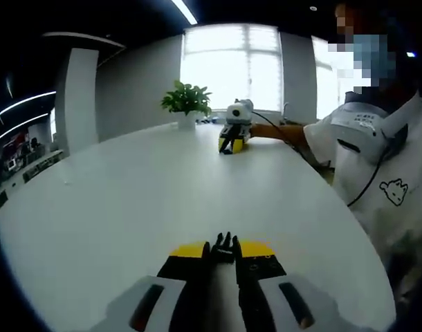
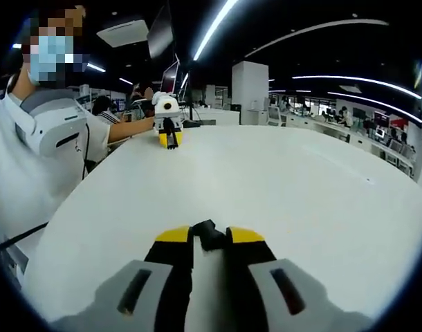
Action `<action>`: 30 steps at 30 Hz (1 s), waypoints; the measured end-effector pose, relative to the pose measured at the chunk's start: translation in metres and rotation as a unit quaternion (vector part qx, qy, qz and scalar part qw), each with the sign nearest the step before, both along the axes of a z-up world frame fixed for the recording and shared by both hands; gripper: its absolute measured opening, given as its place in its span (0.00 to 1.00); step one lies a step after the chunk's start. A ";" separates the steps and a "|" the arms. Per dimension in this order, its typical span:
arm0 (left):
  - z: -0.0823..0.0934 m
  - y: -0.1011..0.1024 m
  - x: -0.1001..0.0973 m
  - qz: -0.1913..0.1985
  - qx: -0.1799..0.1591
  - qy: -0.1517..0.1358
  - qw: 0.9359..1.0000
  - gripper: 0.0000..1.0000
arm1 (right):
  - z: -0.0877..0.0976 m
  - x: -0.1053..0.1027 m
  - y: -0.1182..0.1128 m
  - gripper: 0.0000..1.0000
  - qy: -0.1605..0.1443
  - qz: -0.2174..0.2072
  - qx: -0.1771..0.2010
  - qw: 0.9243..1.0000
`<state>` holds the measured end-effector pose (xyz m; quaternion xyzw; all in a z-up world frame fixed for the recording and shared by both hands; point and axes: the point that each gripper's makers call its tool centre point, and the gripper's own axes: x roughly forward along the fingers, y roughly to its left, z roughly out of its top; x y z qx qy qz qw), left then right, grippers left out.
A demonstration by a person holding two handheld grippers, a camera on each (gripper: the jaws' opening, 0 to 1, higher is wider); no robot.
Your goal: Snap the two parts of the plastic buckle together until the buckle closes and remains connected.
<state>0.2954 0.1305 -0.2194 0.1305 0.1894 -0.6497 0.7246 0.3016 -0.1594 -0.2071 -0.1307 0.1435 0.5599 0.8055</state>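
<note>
Potted plant on white table

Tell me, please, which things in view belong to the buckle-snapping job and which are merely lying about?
Job:
- black pronged plastic buckle part, clamped in the left gripper
- black plastic buckle part, clamped in the right gripper
- white round table, the workspace

Lying about:
- green potted plant in a white pot

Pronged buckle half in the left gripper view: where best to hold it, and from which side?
Probably at its rear body, from behind, as the left gripper does now: the pronged buckle half points its prongs forward past the jaw tips, free to enter the other half.
</note>
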 end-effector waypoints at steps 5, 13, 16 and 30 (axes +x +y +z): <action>0.001 0.001 0.002 0.004 -0.002 -0.002 1.000 0.14 | 0.001 0.002 -0.001 0.17 -0.005 -0.009 0.003 1.000; 0.002 -0.008 0.004 0.016 -0.001 -0.007 1.000 0.14 | 0.010 0.012 0.004 0.17 -0.001 -0.055 0.027 0.998; 0.005 -0.015 0.008 0.029 -0.001 -0.011 1.000 0.14 | 0.010 0.014 0.012 0.17 -0.003 -0.070 0.022 0.997; 0.013 -0.040 0.020 0.067 -0.012 -0.017 0.998 0.14 | 0.012 0.012 0.049 0.17 0.009 -0.110 0.025 0.994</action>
